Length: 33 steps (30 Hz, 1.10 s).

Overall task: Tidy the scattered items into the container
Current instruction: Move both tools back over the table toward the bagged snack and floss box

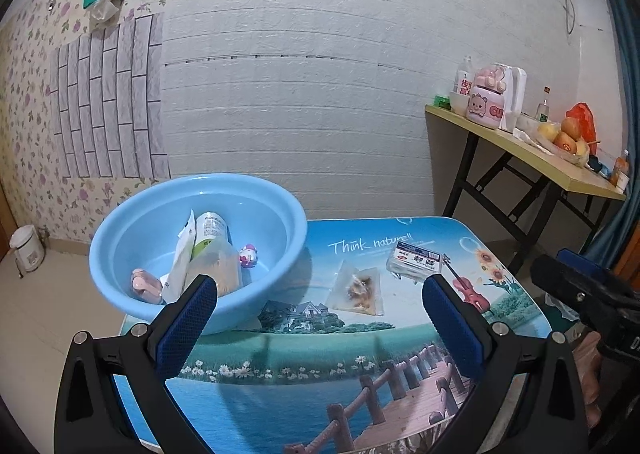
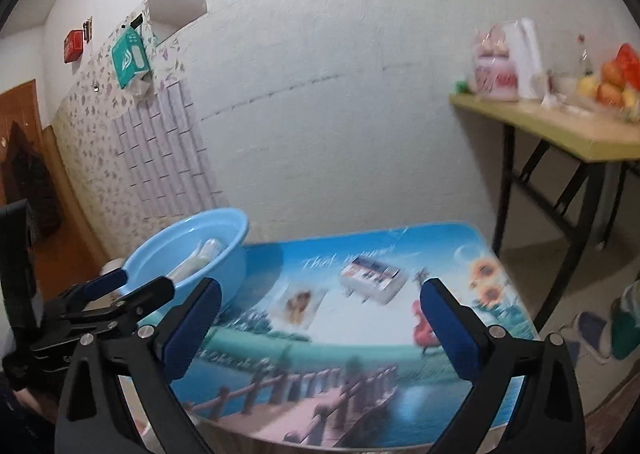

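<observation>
Left wrist view: left gripper [image 1: 320, 302] wide open, empty, above near table [image 1: 400, 338] edge. Blue basin [image 1: 120, 254] far left, already holding bottle [image 1: 210, 234], pouch, small toy [image 1: 248, 255], pink item [image 1: 144, 284]. Clear snack bag [image 1: 358, 290] mid-table; white box [image 1: 414, 264] just beyond, right. Sharp here, contents readable.

Right wrist view: right gripper [image 2: 320, 314] also spread wide, nothing between pads. Blurred. Basin [image 2: 192, 250] far left, contents mostly hidden by rim. Bag [image 2: 298, 304], box [image 2: 372, 276] ahead. Left tool visible at near left, close beside right finger.

Risks, judged: flat bag slipping from pads; tools colliding near basin; box nudged off far edge.
</observation>
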Available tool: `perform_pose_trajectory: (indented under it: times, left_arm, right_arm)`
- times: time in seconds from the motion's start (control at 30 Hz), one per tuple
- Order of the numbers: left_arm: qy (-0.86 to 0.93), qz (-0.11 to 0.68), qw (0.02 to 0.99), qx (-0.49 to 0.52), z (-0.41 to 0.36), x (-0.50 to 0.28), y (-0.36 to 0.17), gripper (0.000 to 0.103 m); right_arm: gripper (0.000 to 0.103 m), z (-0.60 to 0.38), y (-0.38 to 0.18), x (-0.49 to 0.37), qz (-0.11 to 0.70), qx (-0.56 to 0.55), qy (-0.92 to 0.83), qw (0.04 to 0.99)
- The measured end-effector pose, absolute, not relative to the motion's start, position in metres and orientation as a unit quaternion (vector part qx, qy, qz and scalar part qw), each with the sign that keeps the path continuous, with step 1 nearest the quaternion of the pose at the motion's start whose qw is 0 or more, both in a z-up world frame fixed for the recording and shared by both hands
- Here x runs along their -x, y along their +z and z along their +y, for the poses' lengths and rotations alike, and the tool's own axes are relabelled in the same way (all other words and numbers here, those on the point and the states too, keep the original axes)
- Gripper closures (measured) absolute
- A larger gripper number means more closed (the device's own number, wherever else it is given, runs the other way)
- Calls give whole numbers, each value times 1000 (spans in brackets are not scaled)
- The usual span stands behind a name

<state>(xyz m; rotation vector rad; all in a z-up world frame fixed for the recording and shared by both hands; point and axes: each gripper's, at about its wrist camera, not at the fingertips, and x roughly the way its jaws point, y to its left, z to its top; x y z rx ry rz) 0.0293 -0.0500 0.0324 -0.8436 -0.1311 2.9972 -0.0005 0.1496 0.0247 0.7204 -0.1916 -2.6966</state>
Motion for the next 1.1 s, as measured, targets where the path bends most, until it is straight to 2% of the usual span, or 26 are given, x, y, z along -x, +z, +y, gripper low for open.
perform_pose_trajectory:
  times: [0.13,1.1]
  left_arm:
    - [962,-41,14,270,-48,-29,34,0]
    - [959,-17,43,280,-29,-27,23,0]
  right_arm:
    - [3,151,25,-1,-50,-247,-956,149]
    - [3,173,-4,15,-64,-305,-940,137]
